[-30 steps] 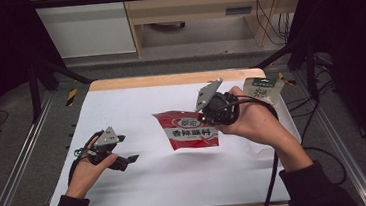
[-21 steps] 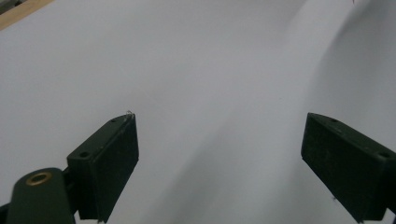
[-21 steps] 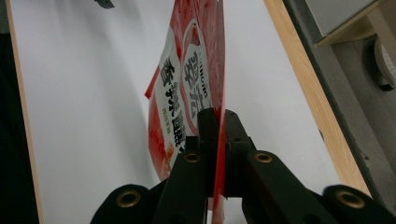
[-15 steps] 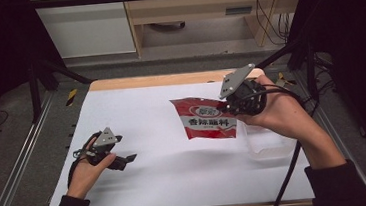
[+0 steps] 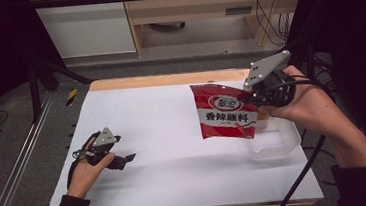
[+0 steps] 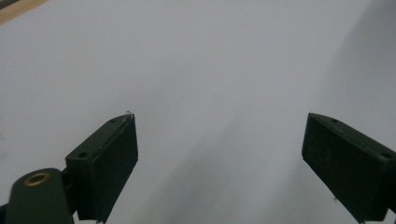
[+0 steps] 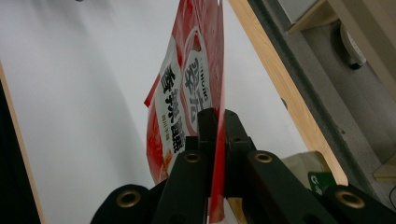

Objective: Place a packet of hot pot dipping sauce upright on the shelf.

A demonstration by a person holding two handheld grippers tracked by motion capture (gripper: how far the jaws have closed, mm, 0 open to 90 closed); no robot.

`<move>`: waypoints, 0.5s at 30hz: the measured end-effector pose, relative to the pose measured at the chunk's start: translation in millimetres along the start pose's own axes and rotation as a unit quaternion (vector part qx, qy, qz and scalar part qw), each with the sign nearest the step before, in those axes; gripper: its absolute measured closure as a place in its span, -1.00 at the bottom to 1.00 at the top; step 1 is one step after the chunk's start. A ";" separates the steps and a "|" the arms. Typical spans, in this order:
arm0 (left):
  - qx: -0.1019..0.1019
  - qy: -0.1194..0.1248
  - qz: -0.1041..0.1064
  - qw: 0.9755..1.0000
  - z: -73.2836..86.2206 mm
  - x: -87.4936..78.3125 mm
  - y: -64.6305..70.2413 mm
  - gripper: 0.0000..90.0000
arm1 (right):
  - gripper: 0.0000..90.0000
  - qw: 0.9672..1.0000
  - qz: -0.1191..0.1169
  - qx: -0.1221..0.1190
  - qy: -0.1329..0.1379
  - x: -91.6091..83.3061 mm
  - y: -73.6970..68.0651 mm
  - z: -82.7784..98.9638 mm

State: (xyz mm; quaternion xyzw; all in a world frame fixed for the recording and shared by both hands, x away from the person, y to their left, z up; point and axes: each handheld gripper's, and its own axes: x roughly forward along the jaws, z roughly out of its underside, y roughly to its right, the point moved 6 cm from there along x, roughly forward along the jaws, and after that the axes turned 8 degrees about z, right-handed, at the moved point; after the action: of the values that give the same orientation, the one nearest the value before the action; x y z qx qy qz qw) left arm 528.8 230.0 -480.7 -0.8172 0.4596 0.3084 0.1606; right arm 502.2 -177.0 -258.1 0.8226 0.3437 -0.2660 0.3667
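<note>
A red snack packet (image 5: pixel 224 112) with white lettering hangs in the air over the right side of the white table (image 5: pixel 163 135). My right gripper (image 5: pixel 255 96) is shut on the packet's right edge, and the packet (image 7: pixel 187 93) shows edge-on between the closed jaws of my right gripper (image 7: pixel 217 116). A clear plastic tub (image 5: pixel 275 142) stands on the table just below and right of the packet. My left gripper (image 5: pixel 128 158) rests low at the table's left, and in its own view my left gripper (image 6: pixel 219 140) stands open over bare white tabletop.
A wooden strip (image 5: pixel 169 79) runs along the table's far edge, with a grey floor and a wooden shelf unit (image 5: pixel 197 6) beyond. A green-labelled item (image 7: pixel 322 179) lies near the right edge. Dark frame posts stand at both sides.
My right gripper has lifted the red packet off the table and carried it right, over the clear tub. The left gripper has stayed where it was.
</note>
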 end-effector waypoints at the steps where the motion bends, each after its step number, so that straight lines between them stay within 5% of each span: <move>1: 0.001 0.000 0.000 1.000 -0.2 -0.1 -0.2 -0.76 | 0.99 1.000 0.002 0.002 -0.001 -1.1 1.3 2.1; 15: 0.003 0.003 -0.001 1.000 -0.8 -1.9 0.5 -0.77 | 0.99 0.998 0.040 0.054 -0.020 -19.2 30.9 47.1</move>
State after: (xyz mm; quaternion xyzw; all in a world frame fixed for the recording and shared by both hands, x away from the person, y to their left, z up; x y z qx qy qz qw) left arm 527.9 230.5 -478.9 -0.8183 0.4600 0.3043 0.1620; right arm 505.0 -236.5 -259.7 0.8487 0.2880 -0.2858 0.3392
